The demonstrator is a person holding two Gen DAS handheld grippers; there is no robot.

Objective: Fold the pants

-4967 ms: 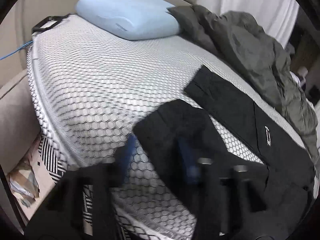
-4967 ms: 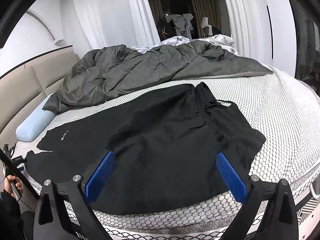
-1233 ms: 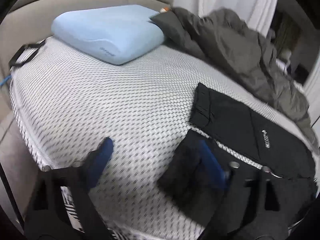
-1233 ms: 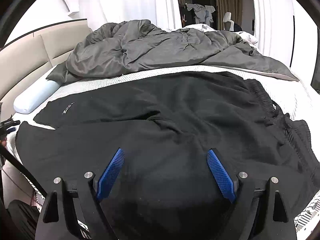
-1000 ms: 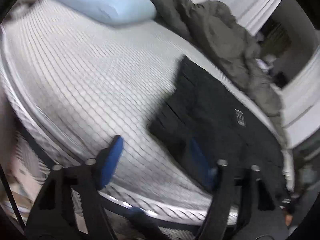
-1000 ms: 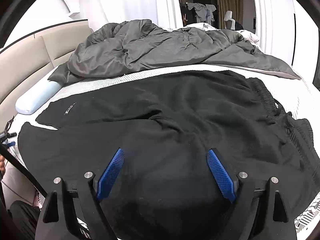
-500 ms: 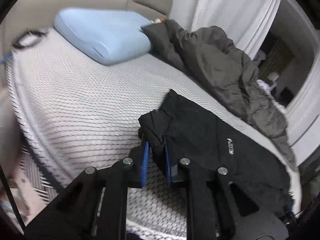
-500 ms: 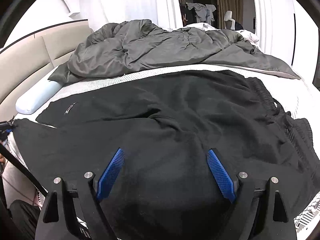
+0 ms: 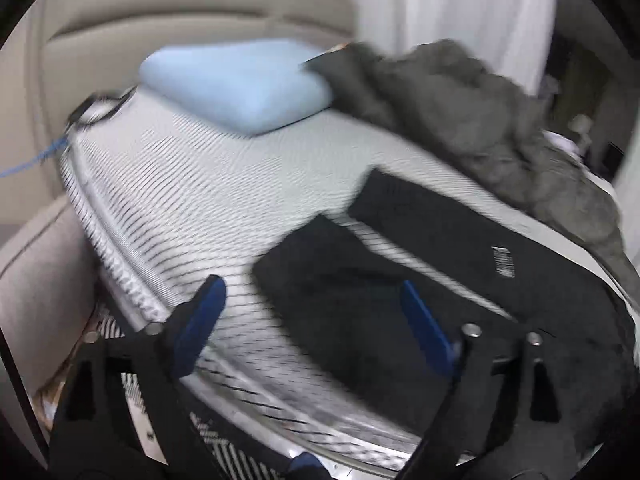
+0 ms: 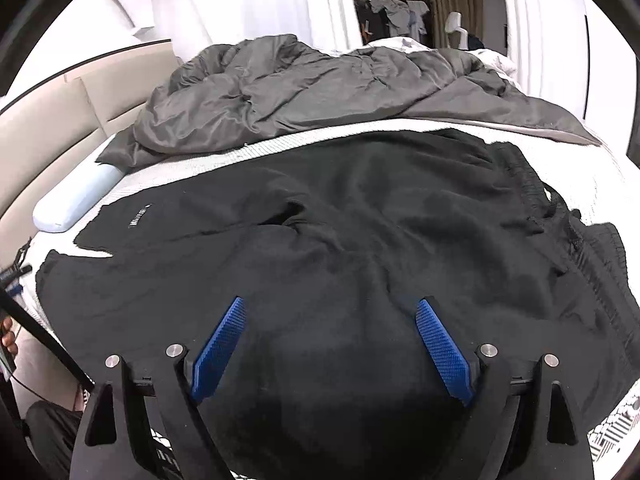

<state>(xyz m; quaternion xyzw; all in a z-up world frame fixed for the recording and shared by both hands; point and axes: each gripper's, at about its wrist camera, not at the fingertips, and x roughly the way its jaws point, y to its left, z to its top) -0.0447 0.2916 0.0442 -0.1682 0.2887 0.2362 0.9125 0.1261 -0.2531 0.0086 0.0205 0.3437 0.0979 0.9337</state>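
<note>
Black pants lie spread across the bed, legs running left, waistband at the right. In the left wrist view the two leg ends lie flat near the mattress edge, the far leg bearing a small white label. My left gripper hovers over the near leg's cuff with its jaws opening wide; the cuff lies below them, untouched. My right gripper stands open above the middle of the pants, nothing between its blue pads.
A light blue pillow sits by the beige headboard. A rumpled grey duvet fills the far side of the bed. The patterned mattress edge drops off at the near left; a hand shows at the left rim.
My left gripper was shut on the near leg's cuff half a second ago; now it has let go, opened wide and drawn back, and the cuff lies flat. The right gripper has stayed still.
</note>
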